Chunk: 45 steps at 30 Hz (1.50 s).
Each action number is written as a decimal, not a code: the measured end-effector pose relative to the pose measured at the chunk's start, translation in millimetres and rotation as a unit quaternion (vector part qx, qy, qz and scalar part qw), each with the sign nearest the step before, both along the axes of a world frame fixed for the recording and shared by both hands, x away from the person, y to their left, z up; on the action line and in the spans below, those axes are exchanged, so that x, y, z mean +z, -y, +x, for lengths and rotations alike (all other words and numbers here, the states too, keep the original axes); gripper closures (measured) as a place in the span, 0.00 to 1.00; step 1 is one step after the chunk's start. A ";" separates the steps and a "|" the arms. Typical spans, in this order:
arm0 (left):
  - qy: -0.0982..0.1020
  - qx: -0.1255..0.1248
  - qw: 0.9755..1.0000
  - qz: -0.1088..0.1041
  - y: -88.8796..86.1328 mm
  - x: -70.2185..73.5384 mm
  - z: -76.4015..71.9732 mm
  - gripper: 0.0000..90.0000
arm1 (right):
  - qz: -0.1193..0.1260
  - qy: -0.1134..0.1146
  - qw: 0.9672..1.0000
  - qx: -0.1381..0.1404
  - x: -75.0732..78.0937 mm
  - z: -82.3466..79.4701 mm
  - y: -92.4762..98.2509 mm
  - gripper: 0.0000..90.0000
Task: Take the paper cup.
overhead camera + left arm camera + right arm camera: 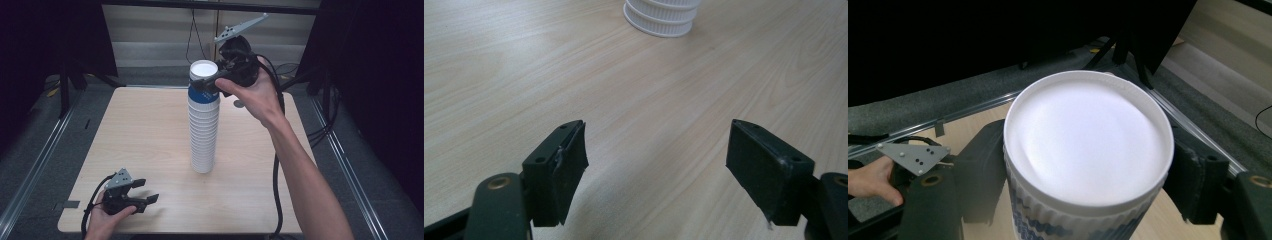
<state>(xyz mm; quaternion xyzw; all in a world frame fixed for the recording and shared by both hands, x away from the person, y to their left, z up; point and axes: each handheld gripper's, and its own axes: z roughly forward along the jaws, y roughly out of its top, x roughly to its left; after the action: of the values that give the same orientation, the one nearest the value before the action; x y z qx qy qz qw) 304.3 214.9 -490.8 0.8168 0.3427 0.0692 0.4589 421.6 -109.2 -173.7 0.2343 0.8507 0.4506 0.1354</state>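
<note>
The right tool (204, 82) clamps the top cup (1088, 150) of a tall cup stack (204, 130) standing mid-tabletop (150, 130), while the left tool (145, 192) rests wide open and empty near the front edge.

White ribbed cups (204, 125), blue-patterned top cup (202, 94)

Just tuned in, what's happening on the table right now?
A person works a tall stack of paper cups standing upside down mid-table. The right gripper is up at the top of the stack, its jaws on either side of the topmost cup, which bears a blue pattern; it looks gripped. The left gripper rests open near the table's front-left corner, holding nothing.
</note>
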 end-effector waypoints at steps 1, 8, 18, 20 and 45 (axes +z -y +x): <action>0.000 0.001 1.000 0.000 0.0 -0.1 0.1 0.27 | 0.005 0.001 1.000 0.001 0.5 -0.4 0.3 0.30; -0.001 0.001 1.000 0.000 0.3 -0.1 0.0 0.27 | 0.018 0.004 1.000 -0.002 3.0 -0.3 3.2 0.30; -0.001 -0.002 1.000 0.000 2.9 -0.5 0.1 0.27 | 0.033 0.016 0.999 -0.006 13.0 -2.7 1.2 0.30; -0.001 -0.003 1.000 0.000 3.1 -0.5 0.0 0.27 | 0.034 0.017 0.999 -0.005 15.4 -2.9 0.6 0.30; -0.003 -0.001 1.000 0.000 0.9 -0.9 0.4 0.27 | 0.097 0.044 0.994 -0.011 37.5 -9.4 13.7 0.31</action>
<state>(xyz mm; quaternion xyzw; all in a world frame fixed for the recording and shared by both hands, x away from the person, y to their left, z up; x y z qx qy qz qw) 304.7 214.0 -491.7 0.8174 0.3432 0.0668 0.4578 412.2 -122.9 -136.2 0.2356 0.7936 0.5393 0.1545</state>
